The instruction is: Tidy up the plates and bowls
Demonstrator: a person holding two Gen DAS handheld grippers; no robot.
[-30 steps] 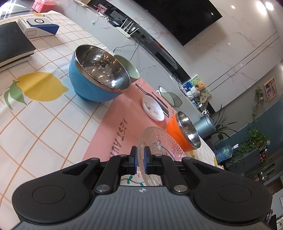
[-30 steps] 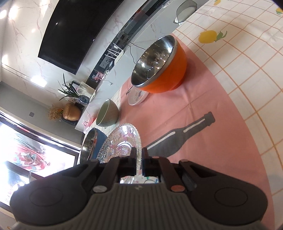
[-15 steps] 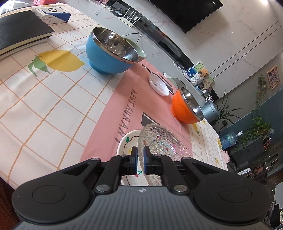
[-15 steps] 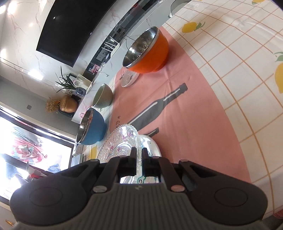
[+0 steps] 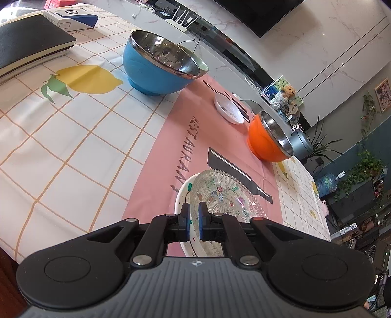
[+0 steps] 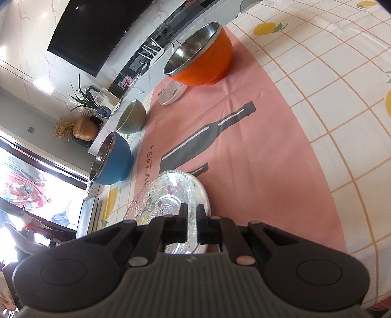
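Observation:
A clear patterned glass plate (image 5: pixel 224 193) lies on top of a white plate (image 5: pixel 182 193) on the pink mat near the table's front. My left gripper (image 5: pixel 193 211) is shut on the plates' near-left rim. My right gripper (image 6: pixel 192 215) is shut on the glass plate (image 6: pixel 168 195) at its near-right rim. A blue bowl (image 5: pixel 156 66) stands far left, with a green bowl (image 6: pixel 132 119) behind it. An orange bowl (image 5: pixel 268 141) stands far right. A small white dish (image 5: pixel 228 108) lies beside it.
A black book (image 5: pixel 27 46) and a white-and-blue box (image 5: pixel 73 19) lie at the table's far left. A grey pot (image 5: pixel 300 144) stands behind the orange bowl. The table's front edge (image 5: pixel 14 252) is close under the left gripper.
Both grippers have carried the glass plate back and down from near the bowls. It now rests on the white plate at the front of the mat.

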